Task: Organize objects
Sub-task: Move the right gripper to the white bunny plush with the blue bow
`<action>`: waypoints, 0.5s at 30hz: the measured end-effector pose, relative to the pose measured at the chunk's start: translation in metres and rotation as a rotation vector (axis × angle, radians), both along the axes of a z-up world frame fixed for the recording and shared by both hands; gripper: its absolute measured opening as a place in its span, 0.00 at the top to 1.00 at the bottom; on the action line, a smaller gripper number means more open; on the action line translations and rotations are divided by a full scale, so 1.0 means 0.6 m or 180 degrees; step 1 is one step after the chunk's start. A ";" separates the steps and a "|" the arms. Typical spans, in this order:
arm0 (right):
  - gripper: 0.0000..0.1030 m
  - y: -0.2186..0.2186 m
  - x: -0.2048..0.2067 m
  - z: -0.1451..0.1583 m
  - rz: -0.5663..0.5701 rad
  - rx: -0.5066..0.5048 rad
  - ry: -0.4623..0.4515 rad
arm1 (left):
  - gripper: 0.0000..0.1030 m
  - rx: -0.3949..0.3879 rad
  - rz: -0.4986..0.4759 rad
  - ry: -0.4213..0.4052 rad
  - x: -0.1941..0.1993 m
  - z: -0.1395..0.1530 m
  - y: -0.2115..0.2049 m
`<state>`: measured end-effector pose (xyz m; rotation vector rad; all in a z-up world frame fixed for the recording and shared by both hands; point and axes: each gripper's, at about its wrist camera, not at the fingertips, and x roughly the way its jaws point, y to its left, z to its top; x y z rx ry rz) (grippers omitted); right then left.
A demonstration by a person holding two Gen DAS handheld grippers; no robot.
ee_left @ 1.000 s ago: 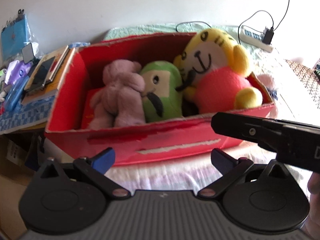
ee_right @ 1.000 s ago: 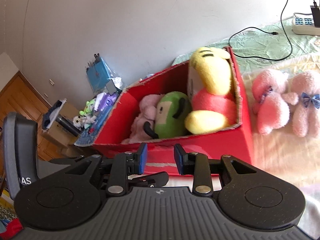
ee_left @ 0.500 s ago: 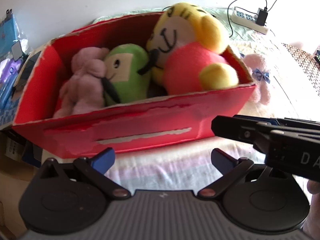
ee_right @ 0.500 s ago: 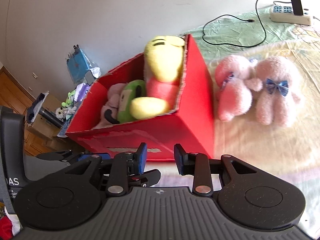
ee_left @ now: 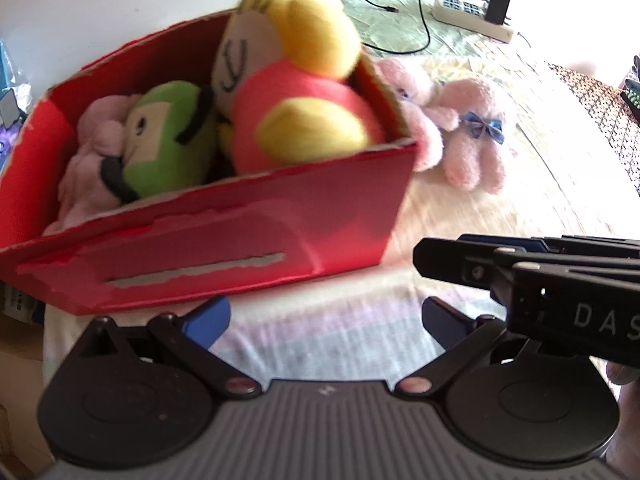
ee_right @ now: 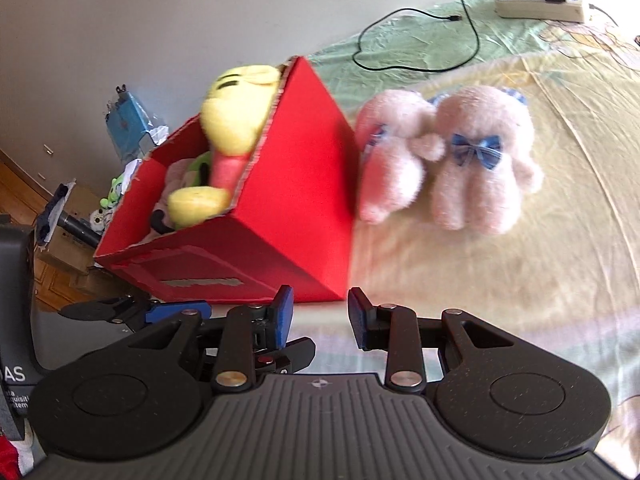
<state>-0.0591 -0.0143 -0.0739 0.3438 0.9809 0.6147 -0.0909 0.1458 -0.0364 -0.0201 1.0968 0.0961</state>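
Grippers both tilt down over the bed: your left gripper (ee_left: 326, 316) gapes wide and empty before the red box (ee_left: 248, 236) of plush toys; your right gripper (ee_right: 320, 316), narrowly parted, holds nothing, two pink bears (ee_right: 444, 160) beyond it.

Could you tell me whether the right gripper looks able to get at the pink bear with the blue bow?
Probably yes: the pink bear lies on open bedding beyond the empty right gripper, beside the red box.

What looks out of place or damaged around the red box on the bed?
Two pink plush bears lie on the bedsheet outside the red box, while the other toys are inside. The box's front face has torn strips showing pale cardboard.
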 end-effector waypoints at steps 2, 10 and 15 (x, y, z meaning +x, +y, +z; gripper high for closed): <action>0.68 -0.012 0.004 -0.003 -0.0012 0.0002 0.0022 | 0.02 -0.0006 -0.0012 0.0028 0.005 -0.004 -0.012; 0.68 -0.057 0.020 -0.012 -0.0062 0.0044 0.0090 | 0.01 -0.0006 -0.0058 0.0123 0.023 -0.015 -0.058; 0.68 -0.078 0.031 -0.016 -0.0089 0.0056 0.0137 | 0.01 0.0028 -0.0056 0.0152 0.032 -0.016 -0.083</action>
